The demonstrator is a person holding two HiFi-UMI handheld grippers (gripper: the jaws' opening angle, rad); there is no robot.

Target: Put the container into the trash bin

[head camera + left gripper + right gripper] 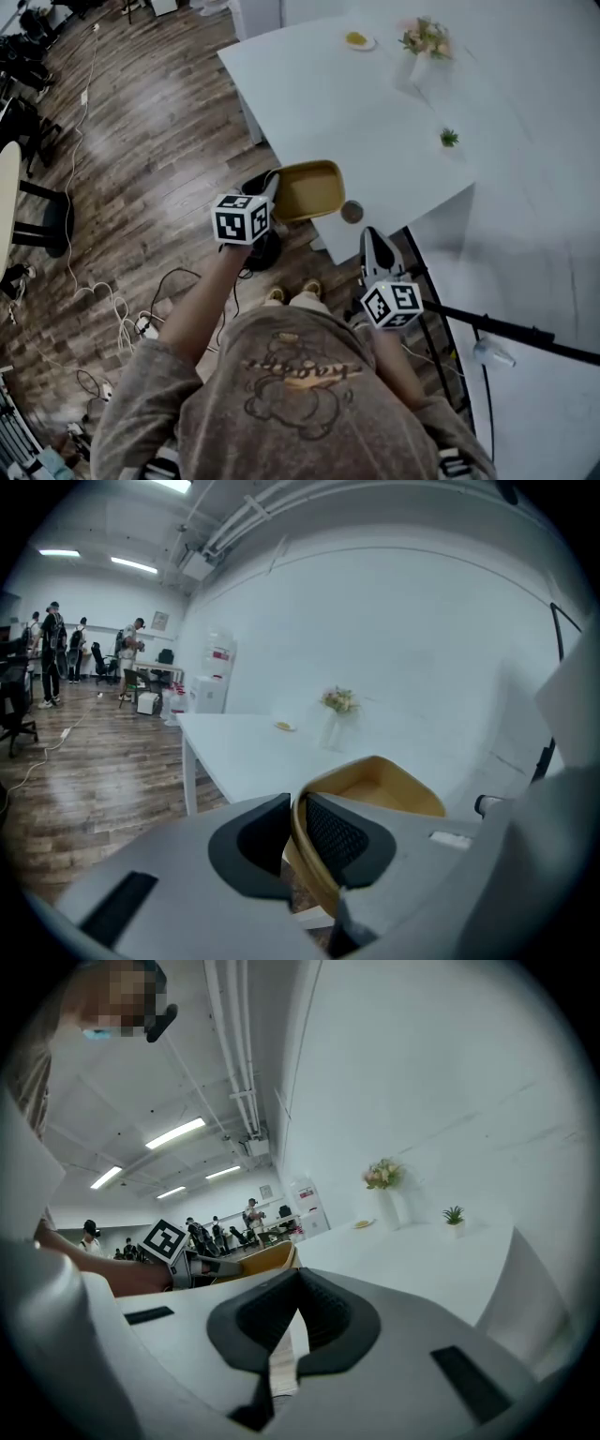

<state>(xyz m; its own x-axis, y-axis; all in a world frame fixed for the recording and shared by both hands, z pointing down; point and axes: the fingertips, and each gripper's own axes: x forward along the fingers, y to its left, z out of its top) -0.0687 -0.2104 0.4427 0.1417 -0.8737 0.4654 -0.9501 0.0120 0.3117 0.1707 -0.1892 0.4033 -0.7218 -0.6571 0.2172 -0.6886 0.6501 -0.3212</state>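
Holds the yellow container (307, 190) aloft by its near rim wall, pinched between the narrowly parted jaws of the left gripper (274, 187), forearm stretched forward. Hangs just off the bench (375, 112) corner, with open wood floor (159, 141) to the left and the dark trash bin (258, 251) below. Right gripper (376, 246) closed, empty, beside the bench edge.

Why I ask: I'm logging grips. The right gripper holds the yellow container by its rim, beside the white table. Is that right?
Not quite: it is the left gripper that holds the container by its rim, as the left gripper view shows. The right gripper is shut on nothing. The container is indeed yellow and beside the white table.
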